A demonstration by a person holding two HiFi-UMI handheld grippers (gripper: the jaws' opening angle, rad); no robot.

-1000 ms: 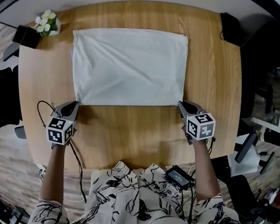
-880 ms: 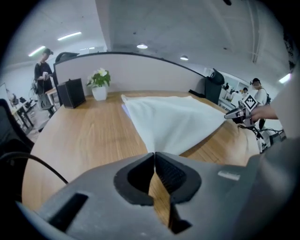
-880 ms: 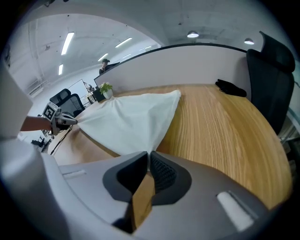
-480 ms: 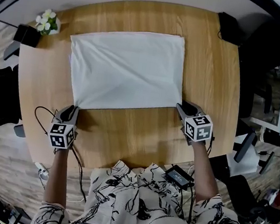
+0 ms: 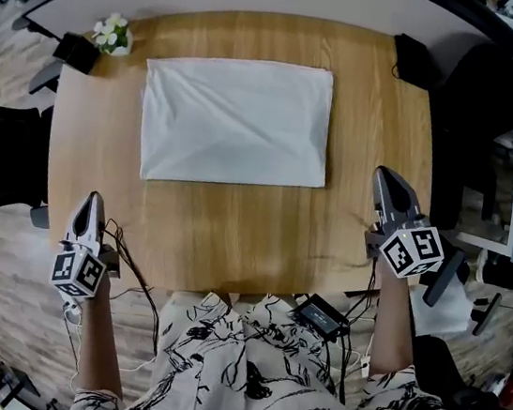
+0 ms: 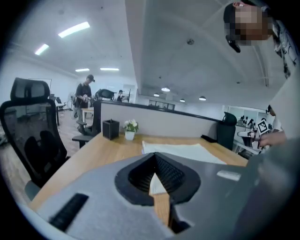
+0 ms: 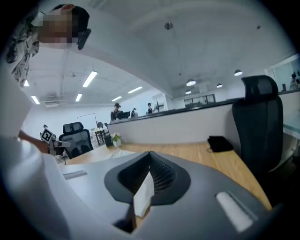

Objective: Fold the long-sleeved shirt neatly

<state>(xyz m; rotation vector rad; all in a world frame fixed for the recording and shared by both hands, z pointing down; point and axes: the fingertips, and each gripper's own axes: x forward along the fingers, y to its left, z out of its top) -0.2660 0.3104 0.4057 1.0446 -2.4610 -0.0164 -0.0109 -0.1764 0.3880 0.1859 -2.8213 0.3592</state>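
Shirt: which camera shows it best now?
Head view: the whole shirt lies flat as a rectangle on the table. Left gripper view shows a low edge-on strip; right gripper view, only a sliver.

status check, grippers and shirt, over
Left gripper and right gripper: jaws just closed, empty, clear of shirt. Shirt folded flat on table. Nothing in the way.

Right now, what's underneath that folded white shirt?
The folded shirt lies flat on the wooden table, whose top shows all around it. Anything directly beneath is covered.
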